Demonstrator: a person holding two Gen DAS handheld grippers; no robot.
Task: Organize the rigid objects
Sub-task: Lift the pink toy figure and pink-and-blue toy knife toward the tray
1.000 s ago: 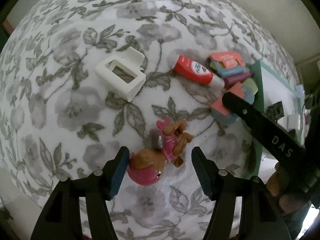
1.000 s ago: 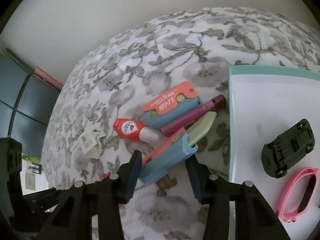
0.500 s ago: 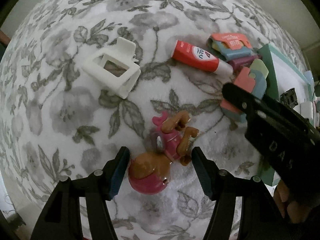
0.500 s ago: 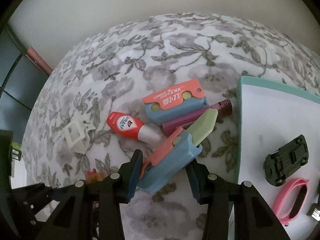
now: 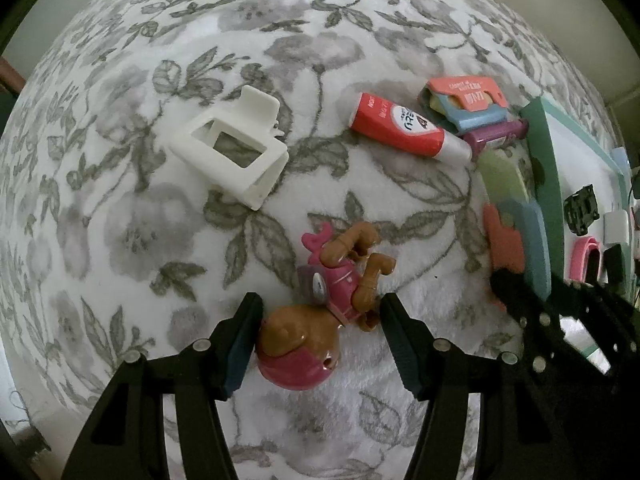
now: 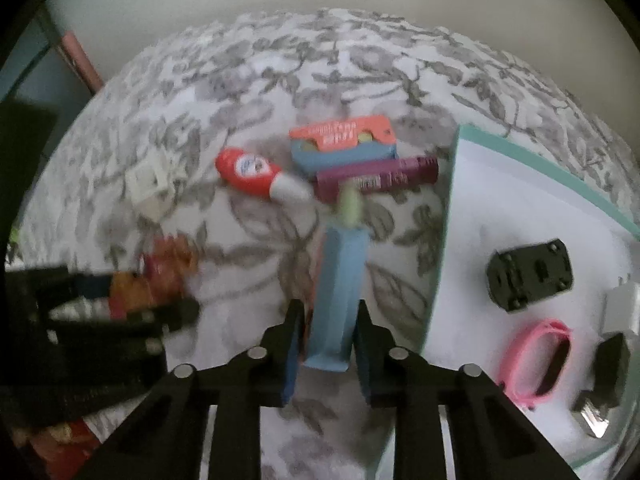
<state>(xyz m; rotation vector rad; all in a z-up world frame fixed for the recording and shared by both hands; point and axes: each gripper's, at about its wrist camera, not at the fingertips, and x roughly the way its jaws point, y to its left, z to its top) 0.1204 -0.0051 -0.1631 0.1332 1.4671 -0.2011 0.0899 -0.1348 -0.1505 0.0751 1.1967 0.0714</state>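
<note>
Item one: blue toy knife [image 6: 338, 292], gripped on both sides by our right gripper [image 6: 327, 350], its green blade [image 6: 349, 202] pointing past the fingertips. Item two: dog figurine [image 5: 320, 312], lying between our left gripper's [image 5: 320, 344] wide-spread fingers, not clamped. Beyond: red tube [image 5: 404, 130], white frame [image 5: 230, 154]; right of the fingers, tray [image 6: 444, 216].

A white cloth [image 5: 120, 240] printed with grey flowers and leaves carries a brown toy dog [image 5: 320, 312] in a pink outfit and helmet, a white clip [image 5: 232, 152], and a red tube [image 5: 400, 130] with a white cap. Nearby are a purple tube [image 6: 376, 178], an orange and blue knife [image 6: 344, 142], and a blue knife [image 6: 340, 300] with a pale green blade. A white tray [image 6: 500, 208] with a teal rim holds a black toy car [image 6: 530, 274] and a pink band [image 6: 532, 360].
</note>
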